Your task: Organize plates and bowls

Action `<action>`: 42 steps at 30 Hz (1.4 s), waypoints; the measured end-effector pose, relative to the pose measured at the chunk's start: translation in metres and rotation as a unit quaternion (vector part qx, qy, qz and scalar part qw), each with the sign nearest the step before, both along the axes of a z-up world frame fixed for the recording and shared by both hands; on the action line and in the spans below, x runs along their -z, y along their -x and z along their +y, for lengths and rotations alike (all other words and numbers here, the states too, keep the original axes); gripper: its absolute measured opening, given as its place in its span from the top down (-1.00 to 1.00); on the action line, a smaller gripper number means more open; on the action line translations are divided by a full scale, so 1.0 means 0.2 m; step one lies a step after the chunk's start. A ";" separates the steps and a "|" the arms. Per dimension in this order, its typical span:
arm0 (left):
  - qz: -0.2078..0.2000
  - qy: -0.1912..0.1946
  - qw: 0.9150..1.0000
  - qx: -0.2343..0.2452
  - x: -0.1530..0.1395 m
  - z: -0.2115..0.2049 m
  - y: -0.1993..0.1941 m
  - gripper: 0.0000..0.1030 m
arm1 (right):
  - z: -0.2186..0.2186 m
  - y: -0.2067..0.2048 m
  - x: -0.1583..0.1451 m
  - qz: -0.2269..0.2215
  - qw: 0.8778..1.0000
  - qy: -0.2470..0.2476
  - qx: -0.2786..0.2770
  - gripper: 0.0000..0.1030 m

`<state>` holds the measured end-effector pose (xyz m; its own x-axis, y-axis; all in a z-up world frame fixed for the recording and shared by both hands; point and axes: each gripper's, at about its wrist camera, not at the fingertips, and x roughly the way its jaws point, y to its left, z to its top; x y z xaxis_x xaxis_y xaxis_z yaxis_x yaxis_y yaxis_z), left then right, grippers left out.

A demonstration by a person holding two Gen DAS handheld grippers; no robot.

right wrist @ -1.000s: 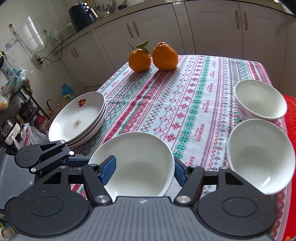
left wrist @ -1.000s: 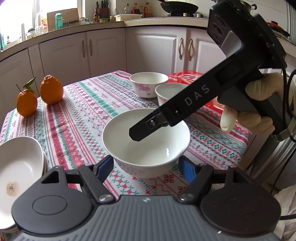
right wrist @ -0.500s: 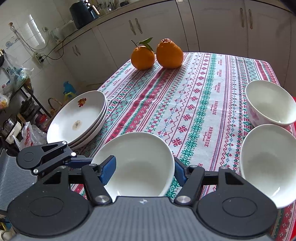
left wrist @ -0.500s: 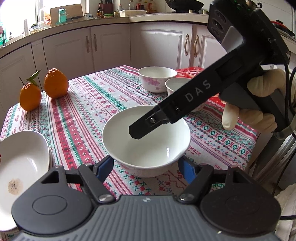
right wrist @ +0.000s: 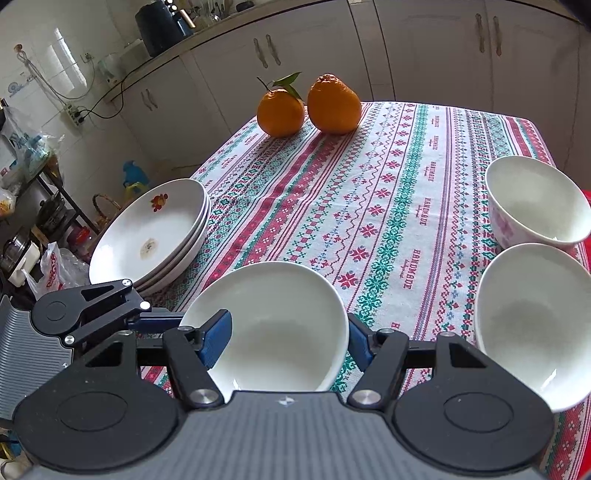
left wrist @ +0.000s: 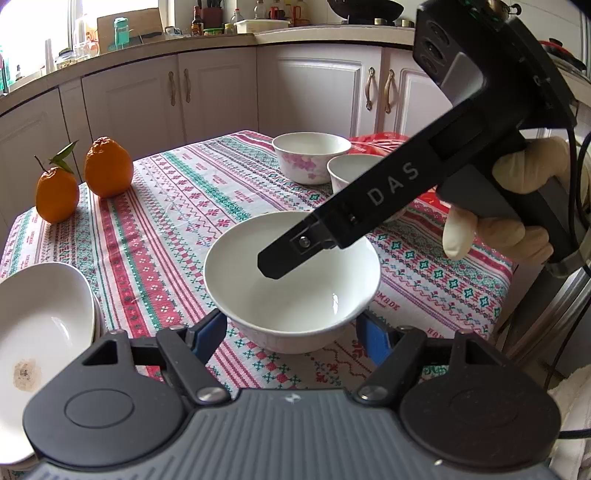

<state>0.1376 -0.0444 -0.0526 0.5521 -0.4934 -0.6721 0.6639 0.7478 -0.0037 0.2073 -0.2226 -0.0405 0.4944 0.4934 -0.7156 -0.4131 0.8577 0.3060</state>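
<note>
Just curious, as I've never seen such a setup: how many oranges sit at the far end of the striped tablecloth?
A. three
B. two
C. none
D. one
B: two oranges stand side by side on the tablecloth, the left one with a green leaf on its stem, the right one without.

2 oranges [right wrist: 308, 107] touching on striped tablecloth [right wrist: 388, 206]; cabinets [left wrist: 221, 88] behind; maybe a wok [left wrist: 364, 6].
</note>
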 end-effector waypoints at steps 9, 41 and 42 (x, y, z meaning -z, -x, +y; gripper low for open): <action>0.001 0.003 1.000 0.001 0.00 0.00 0.00 -0.49 | -0.01 0.01 0.00 0.001 1.000 0.000 0.002 -0.39; -0.031 0.011 0.998 0.050 -0.21 -0.11 0.13 -0.82 | -0.30 0.42 -0.17 -0.151 0.977 0.106 0.104 -1.00; -0.025 0.011 0.998 0.057 -0.22 -0.13 0.13 -0.82 | -0.31 0.43 -0.16 -0.154 0.975 0.114 0.108 -1.00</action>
